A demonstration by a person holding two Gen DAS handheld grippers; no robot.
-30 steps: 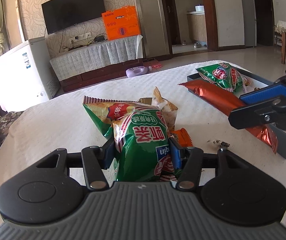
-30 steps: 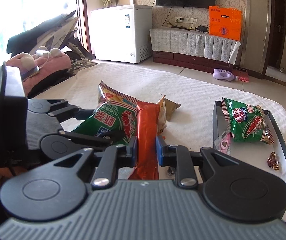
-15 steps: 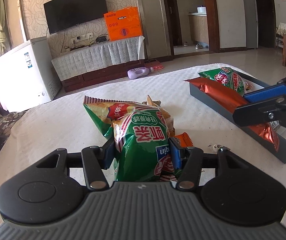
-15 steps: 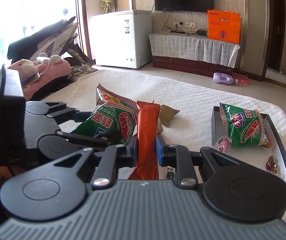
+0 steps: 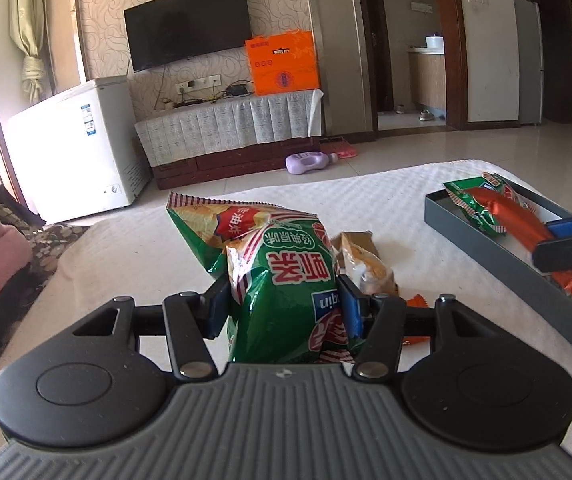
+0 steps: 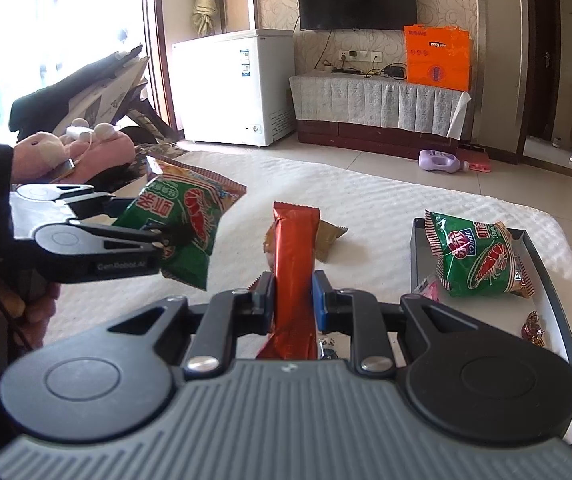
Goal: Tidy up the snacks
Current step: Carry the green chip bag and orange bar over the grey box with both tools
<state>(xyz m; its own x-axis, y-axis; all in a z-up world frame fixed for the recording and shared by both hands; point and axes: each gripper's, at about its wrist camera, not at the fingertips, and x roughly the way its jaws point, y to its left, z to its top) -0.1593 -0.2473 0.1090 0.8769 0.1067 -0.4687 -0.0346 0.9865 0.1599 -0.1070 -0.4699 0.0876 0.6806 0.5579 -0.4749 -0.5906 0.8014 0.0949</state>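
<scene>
Here a white quilted tabletop (image 5: 134, 248) fills the foreground of a living room: a wall-mounted television (image 5: 184, 24) hangs on patterned wallpaper above a low cabinet draped in a pale cloth (image 5: 226, 128), with an orange box (image 5: 282, 62) standing on it and a white chest freezer (image 5: 74, 148) to its left. A lilac bottle (image 5: 308, 162) lies on the tiled floor.

On the tabletop a dark grey tray (image 6: 416, 240) sits to the right, holding a green shrimp-cracker bag (image 6: 480, 258) and, near its front edge, a small foil-wrapped sweet (image 6: 533, 328). A tan wrapped snack (image 5: 360, 258) lies near the middle of the cloth, with a small orange packet (image 5: 416, 302) just beside it.

The left claw (image 5: 282, 308) is clamped on a second green cracker bag (image 5: 282, 292), its blue pads pressing the crumpled sides; in the right wrist view that bag hangs off the cloth, clear of the surface, and a striped chip bag (image 5: 222, 220) shows right behind it. A hand (image 6: 2, 320) grips the left tool's handle at the frame's left edge.

The right claw (image 6: 293, 300) is clenched tight on a long orange-red foil bar (image 6: 294, 264), which stands nearly upright between the jaws. Seen from the left wrist, the bar reaches over the tray.
</scene>
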